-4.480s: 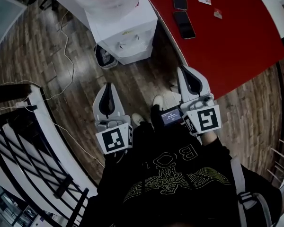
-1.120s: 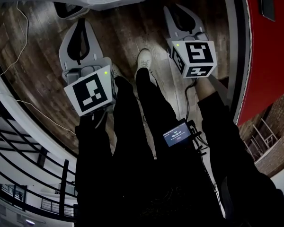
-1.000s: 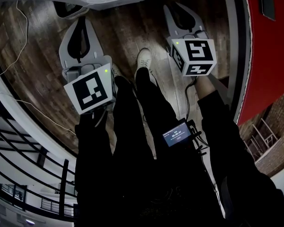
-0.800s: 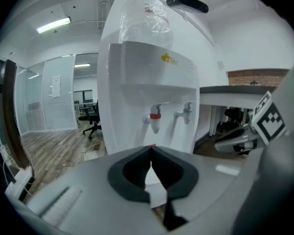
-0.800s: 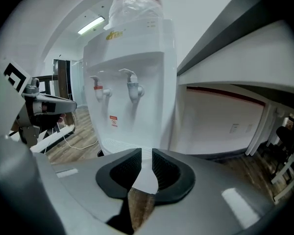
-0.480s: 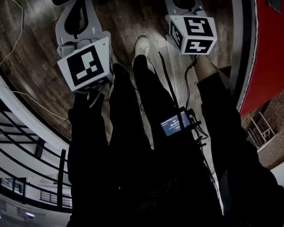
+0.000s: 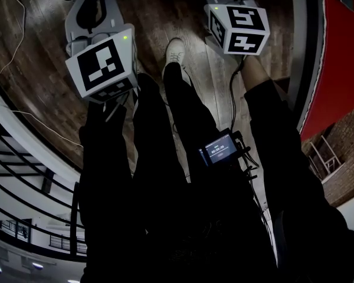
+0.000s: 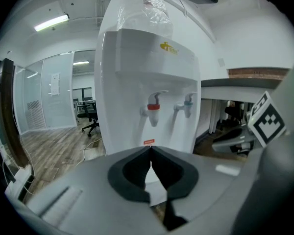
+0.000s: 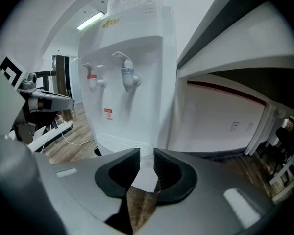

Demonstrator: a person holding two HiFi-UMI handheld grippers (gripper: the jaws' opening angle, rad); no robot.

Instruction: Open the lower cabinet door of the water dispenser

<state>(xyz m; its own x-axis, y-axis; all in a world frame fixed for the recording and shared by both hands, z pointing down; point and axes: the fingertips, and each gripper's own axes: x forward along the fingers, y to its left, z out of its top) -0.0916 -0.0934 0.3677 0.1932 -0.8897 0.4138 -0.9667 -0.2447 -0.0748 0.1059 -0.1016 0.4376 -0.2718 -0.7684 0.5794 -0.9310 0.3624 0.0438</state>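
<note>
The water dispenser (image 8: 137,82) had been drawn nearer; the left gripper (image 8: 150,149) was clenched empty, the right gripper (image 9: 146,155) just eased apart, empty, presumably readied for grasping.

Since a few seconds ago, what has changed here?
The person has stepped in closer to the water dispenser, which now looks larger in both gripper views. The right gripper has just been opening its jaws, with nothing between them. The left gripper stays shut and empty.
</note>
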